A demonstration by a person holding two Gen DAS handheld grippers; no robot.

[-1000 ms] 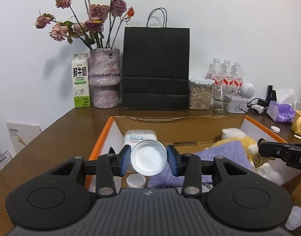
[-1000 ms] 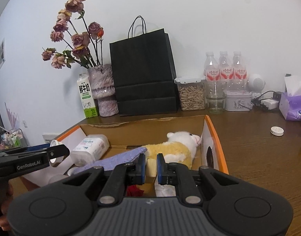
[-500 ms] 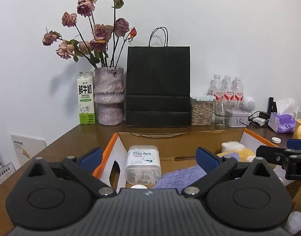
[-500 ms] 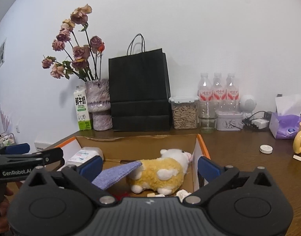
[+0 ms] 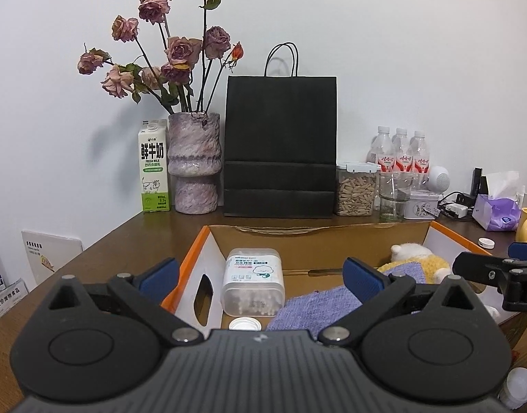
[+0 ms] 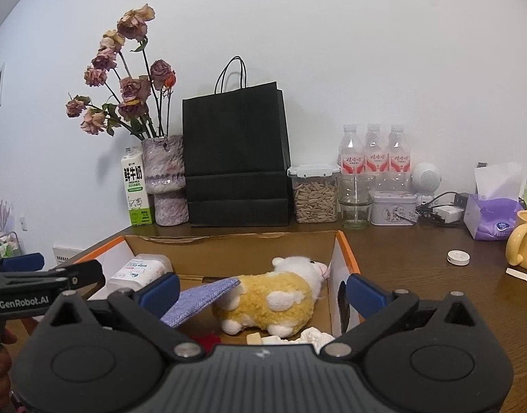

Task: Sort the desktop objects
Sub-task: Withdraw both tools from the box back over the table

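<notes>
The milk carton [image 5: 154, 168] reads "FRESH MILK"; the left claw [image 6: 40, 287] bears "GenRobot.AI".

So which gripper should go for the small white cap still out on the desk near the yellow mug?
Right, probably. The white cap lies on the desk beyond the cardboard box, on the right gripper side; the left gripper faces the box's other end. Both are open and empty.
</notes>
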